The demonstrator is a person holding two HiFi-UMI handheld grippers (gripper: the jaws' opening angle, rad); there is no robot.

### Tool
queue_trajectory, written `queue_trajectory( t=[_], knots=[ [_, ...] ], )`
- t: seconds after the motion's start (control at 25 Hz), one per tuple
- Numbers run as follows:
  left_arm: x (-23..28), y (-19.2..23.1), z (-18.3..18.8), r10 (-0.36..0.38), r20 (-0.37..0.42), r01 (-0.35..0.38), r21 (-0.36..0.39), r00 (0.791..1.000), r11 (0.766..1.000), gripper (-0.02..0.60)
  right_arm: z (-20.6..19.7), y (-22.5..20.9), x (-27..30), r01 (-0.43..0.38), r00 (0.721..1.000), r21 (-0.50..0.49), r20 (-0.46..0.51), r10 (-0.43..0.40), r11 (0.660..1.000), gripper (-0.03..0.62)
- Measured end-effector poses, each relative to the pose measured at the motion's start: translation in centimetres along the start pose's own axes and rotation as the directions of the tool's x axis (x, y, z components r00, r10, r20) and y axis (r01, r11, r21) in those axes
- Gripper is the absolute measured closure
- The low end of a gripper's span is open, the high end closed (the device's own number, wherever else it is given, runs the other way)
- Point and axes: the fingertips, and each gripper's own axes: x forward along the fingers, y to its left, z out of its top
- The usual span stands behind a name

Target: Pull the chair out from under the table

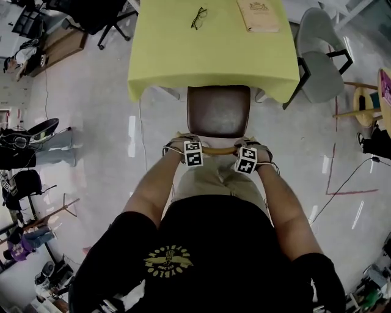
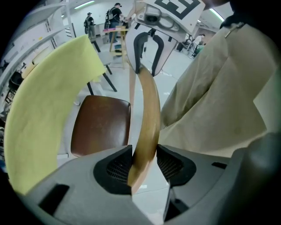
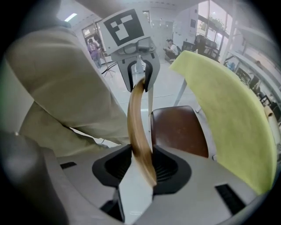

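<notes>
The chair's brown seat (image 1: 219,110) sticks out from under the yellow-green table (image 1: 214,61), its front still beneath the cloth edge. Its curved wooden back rail (image 1: 219,149) runs between my two grippers, close to my legs. My left gripper (image 1: 187,143) is shut on the rail's left end; in the left gripper view the rail (image 2: 147,114) passes between the pads of that gripper (image 2: 144,165). My right gripper (image 1: 250,147) is shut on the right end, with the rail (image 3: 137,118) pinched between the pads of that gripper (image 3: 142,165).
Glasses (image 1: 198,17) and a tan booklet (image 1: 257,14) lie on the table. A grey chair (image 1: 321,58) stands at the table's right side, with a black office chair (image 1: 91,15) at the far left. A cable (image 1: 348,177) crosses the floor on the right. People sit along the left edge.
</notes>
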Motion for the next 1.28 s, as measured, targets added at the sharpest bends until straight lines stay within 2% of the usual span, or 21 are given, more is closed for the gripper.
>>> queue_trajectory(
  t=[0.44,0.72,0.92,1.04,1.08,1.2,1.28],
  knots=[
    [1.0,-4.6,1.6,0.055,0.005,-0.054,-0.113,0.998,0.992,0.416,-2.3,2.7,-0.2,-0.014,1.000,-0.114,-0.006,0.014,0.993,0.456],
    [1.4,-7.1,1.2,0.083,-0.007,-0.084,-0.125,0.996,0.989,0.416,-2.5,5.5,-0.1,-0.019,1.000,-0.107,0.000,0.019,0.994,0.470],
    [1.1,-8.3,-0.2,0.083,-0.023,-0.085,-0.115,0.996,0.990,0.416,-1.4,7.7,-0.7,-0.016,0.999,-0.063,0.031,0.018,0.998,0.512],
    [0.6,-7.6,-0.5,0.099,-0.010,-0.099,-0.140,0.995,0.985,0.416,-1.1,7.3,-1.0,0.019,0.998,0.011,0.057,-0.020,1.000,0.543],
    [0.4,-7.4,-0.5,0.102,0.001,-0.101,-0.161,0.995,0.982,0.416,-1.2,7.2,-1.1,0.028,0.998,0.044,0.059,-0.030,0.999,0.568],
    [-0.3,-7.5,-0.6,0.094,0.052,-0.078,-0.251,0.994,0.965,0.416,-1.2,7.2,-1.5,0.035,0.996,0.140,0.077,-0.046,0.990,0.572],
    [-1.3,-7.2,-0.5,0.113,0.117,-0.065,-0.351,0.987,0.934,0.417,-0.9,6.6,-2.4,0.049,0.989,0.249,0.124,-0.082,0.967,0.572]
  ],
)
